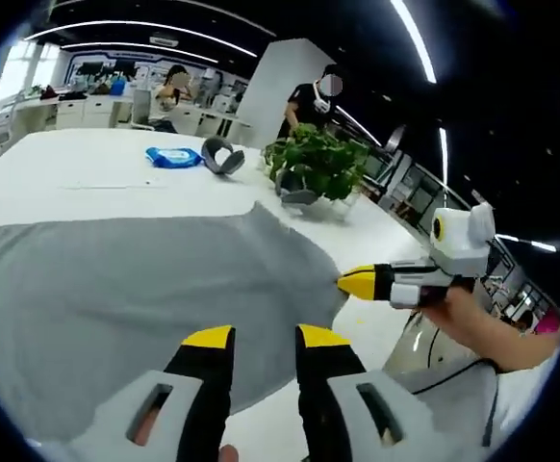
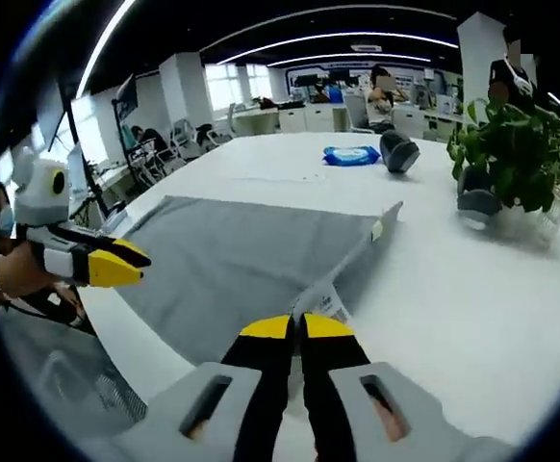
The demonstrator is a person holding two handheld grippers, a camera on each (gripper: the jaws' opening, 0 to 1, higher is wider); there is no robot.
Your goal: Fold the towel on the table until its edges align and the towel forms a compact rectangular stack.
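Observation:
A grey towel (image 1: 145, 289) lies spread on the white table (image 1: 97, 164). In the left gripper view my left gripper (image 1: 266, 339) hovers over the towel's near edge, jaws apart with nothing between them. My right gripper (image 1: 357, 283) comes in from the right, with its yellow tip at the towel's right corner. In the right gripper view the right gripper (image 2: 297, 327) is shut on the edge of the towel (image 2: 232, 260) by its white label (image 2: 323, 303), and that edge is lifted a little. The left gripper (image 2: 126, 265) hangs at the left, just off the towel's corner.
A blue packet (image 1: 172, 157) and a curved grey object (image 1: 222, 156) lie further back on the table. A potted plant (image 1: 318, 164) stands to the right of the towel. People sit and stand among desks behind. A hand (image 1: 472, 322) holds the right gripper.

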